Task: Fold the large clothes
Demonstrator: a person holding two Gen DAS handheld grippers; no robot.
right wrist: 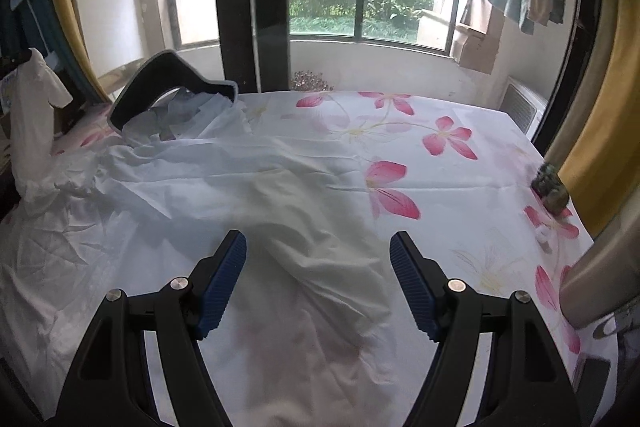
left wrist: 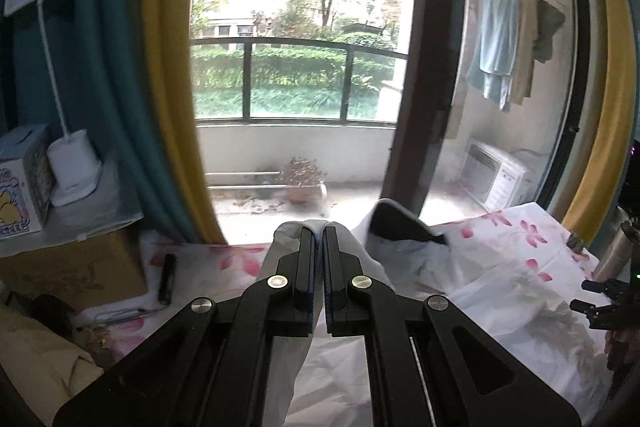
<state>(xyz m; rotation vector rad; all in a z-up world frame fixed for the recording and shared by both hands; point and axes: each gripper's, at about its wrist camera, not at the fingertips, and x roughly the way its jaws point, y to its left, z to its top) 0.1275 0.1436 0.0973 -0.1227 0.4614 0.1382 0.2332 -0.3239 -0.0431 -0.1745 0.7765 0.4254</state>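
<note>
Left wrist view first: the left gripper [left wrist: 319, 231] had its jaws pinched tight on a strip of the white garment [left wrist: 492, 287], with pale fabric poking out past the tips and draping down under the frame. The rest of the garment lay off to the right of those jaws on the floral sheet [left wrist: 516, 227], and its dark-lined collar [left wrist: 404, 223] stood up just beyond and to the right. A white desk lamp [left wrist: 74, 163] and a cardboard box [left wrist: 76, 271] sat off to the left, out of the way.

Right wrist view: the right gripper [right wrist: 318, 243] hung with jaws spread wide, nothing between them, right over the garment's lower body. The garment ran from the collar [right wrist: 160, 83] at far left diagonally toward the camera, so its long axis lay roughly left-far to near-centre. One part was lifted up at the far left edge, which I'd guess is the bit the left gripper held. The cloth looked thin, crinkly and pretty rumpled, white against the pink flowers. A metal flask [right wrist: 596, 279] stood at the right edge.

My read: the right gripper was nearer the free hem, directly below its jaws, so it needs to drop and pinch there.
</note>
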